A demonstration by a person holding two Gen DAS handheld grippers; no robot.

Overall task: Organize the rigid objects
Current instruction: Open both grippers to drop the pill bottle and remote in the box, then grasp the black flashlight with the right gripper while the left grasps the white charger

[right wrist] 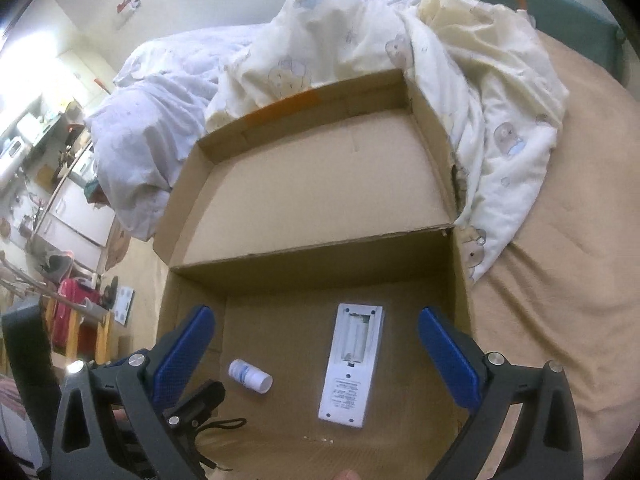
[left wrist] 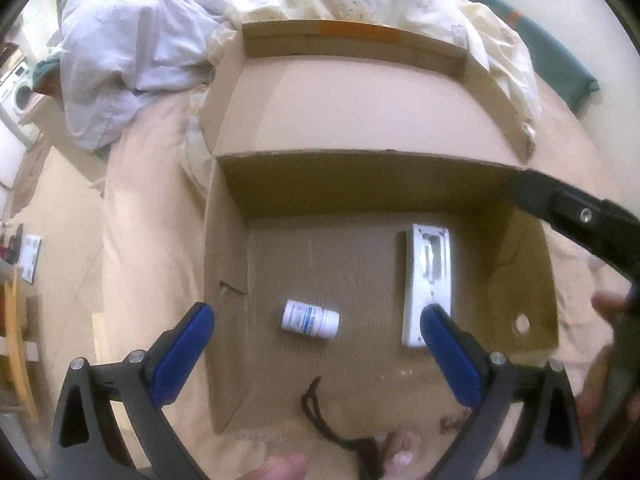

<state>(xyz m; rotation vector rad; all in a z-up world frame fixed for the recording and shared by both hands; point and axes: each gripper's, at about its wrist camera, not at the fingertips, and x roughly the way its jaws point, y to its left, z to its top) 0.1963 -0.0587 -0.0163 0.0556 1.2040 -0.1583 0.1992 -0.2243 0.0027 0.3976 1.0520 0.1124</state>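
Observation:
An open cardboard box (left wrist: 228,264) (right wrist: 192,296) lies on a bed with its lid folded back. On its floor lies a small white pill bottle (left wrist: 310,320) (right wrist: 250,376) on its side. To the right of it rests a white remote (left wrist: 426,276) (right wrist: 354,364), back up, battery bay uncovered. My left gripper (left wrist: 316,320) hangs above the bottle, open and empty. My right gripper (right wrist: 316,324) hovers over the remote, open, nothing between its blue fingers (right wrist: 448,360). The right gripper's dark body (left wrist: 576,220) shows at the right edge of the left wrist view.
A rumpled white and cream duvet (right wrist: 360,48) is heaped behind the box. The beige bedsheet (right wrist: 560,280) spreads to the right. A black cord (left wrist: 316,412) lies at the box's near edge. Furniture and a red bag (right wrist: 74,312) stand on the floor at left.

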